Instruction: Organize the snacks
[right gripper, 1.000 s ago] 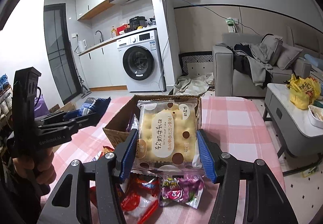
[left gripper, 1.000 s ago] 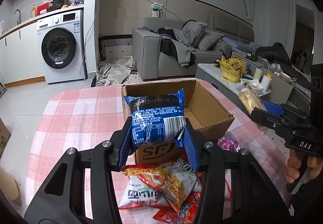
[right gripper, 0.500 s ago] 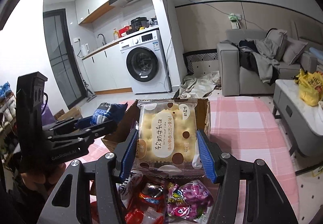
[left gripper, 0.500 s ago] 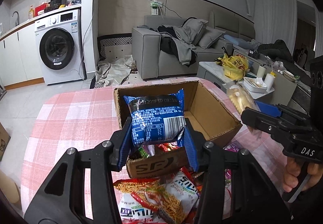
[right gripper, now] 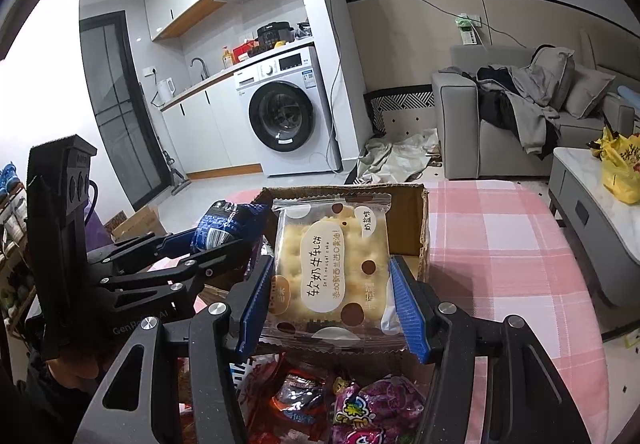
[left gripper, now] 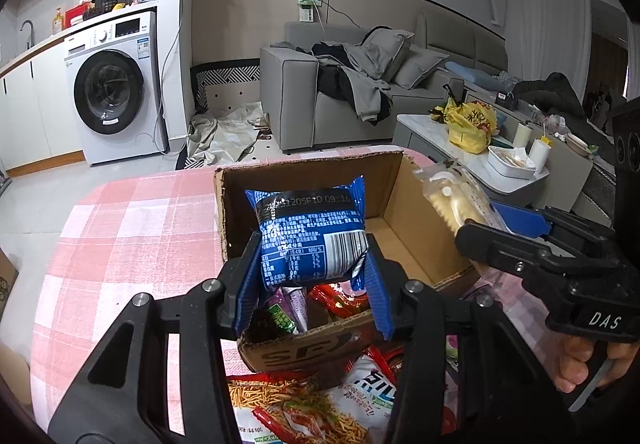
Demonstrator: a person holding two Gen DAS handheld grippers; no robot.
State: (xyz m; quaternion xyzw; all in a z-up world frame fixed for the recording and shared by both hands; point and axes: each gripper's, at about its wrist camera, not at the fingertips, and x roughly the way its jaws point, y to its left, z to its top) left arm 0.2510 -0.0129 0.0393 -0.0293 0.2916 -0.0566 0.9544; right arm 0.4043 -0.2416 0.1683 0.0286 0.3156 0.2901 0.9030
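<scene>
My left gripper point(left gripper: 310, 264) is shut on a blue snack packet point(left gripper: 312, 232), held over the near part of an open cardboard box point(left gripper: 394, 196) on the pink checked table. Several small packets point(left gripper: 288, 308) lie in the box's near corner. My right gripper point(right gripper: 330, 292) is shut on a clear packet of yellow nougat biscuits point(right gripper: 332, 264), also over the box point(right gripper: 412, 228). In the left wrist view the right gripper point(left gripper: 476, 220) comes in from the right with the biscuit packet point(left gripper: 452, 200) over the box's right wall. In the right wrist view the left gripper point(right gripper: 216, 240) holds the blue packet point(right gripper: 224, 226) at the left.
Loose snack bags point(left gripper: 304, 408) lie on the pink checked tablecloth point(left gripper: 132, 228) in front of the box, among them purple and red ones point(right gripper: 352, 408). A hand point(left gripper: 580, 364) grips the right tool's handle. Beyond stand a washing machine point(left gripper: 112, 88), a grey sofa point(left gripper: 352, 84) and a low white table point(left gripper: 480, 156).
Both grippers moved forward and a little down with their packets, from in front of the box to over it. The box now looks nearer and lower in both views. Neither grip changed.
</scene>
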